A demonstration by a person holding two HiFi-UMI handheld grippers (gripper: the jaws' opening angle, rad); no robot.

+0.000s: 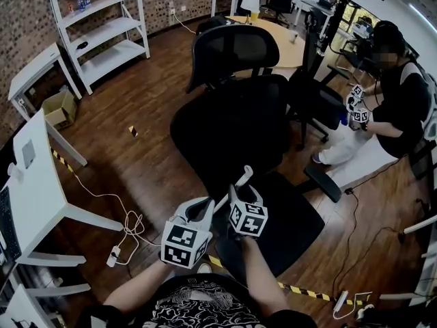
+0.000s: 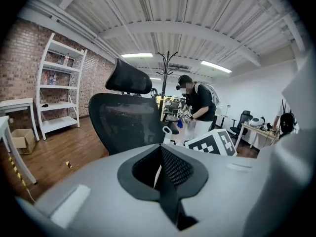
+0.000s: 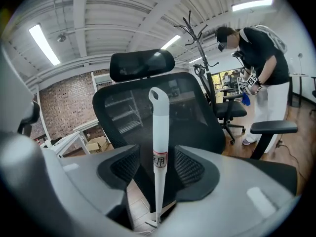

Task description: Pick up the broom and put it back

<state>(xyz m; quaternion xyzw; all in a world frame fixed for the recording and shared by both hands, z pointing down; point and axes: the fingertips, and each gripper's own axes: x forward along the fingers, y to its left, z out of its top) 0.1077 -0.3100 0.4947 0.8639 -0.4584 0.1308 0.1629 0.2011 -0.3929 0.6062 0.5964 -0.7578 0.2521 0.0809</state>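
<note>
The broom's white handle (image 1: pixel 240 182) slants up between my two grippers, just in front of the black office chair (image 1: pixel 232 121). My left gripper (image 1: pixel 209 205) is shut on the handle low down; in the left gripper view a white sliver shows between its closed pads and the handle's looped top (image 2: pixel 167 131) pokes up beyond them. My right gripper (image 3: pixel 159 168) is open around the handle (image 3: pixel 159 127), which stands upright between the pads with a gap on each side. In the head view the right gripper (image 1: pixel 246 193) sits just right of the left one. The broom's head is hidden.
The chair's seat (image 1: pixel 287 217) lies right under the grippers. A person (image 1: pixel 399 94) stands at the far right with another pair of grippers. White desks (image 1: pixel 41 190) and a shelf unit (image 1: pixel 102 26) line the left side. A cable and power strip (image 1: pixel 113 255) lie on the wooden floor.
</note>
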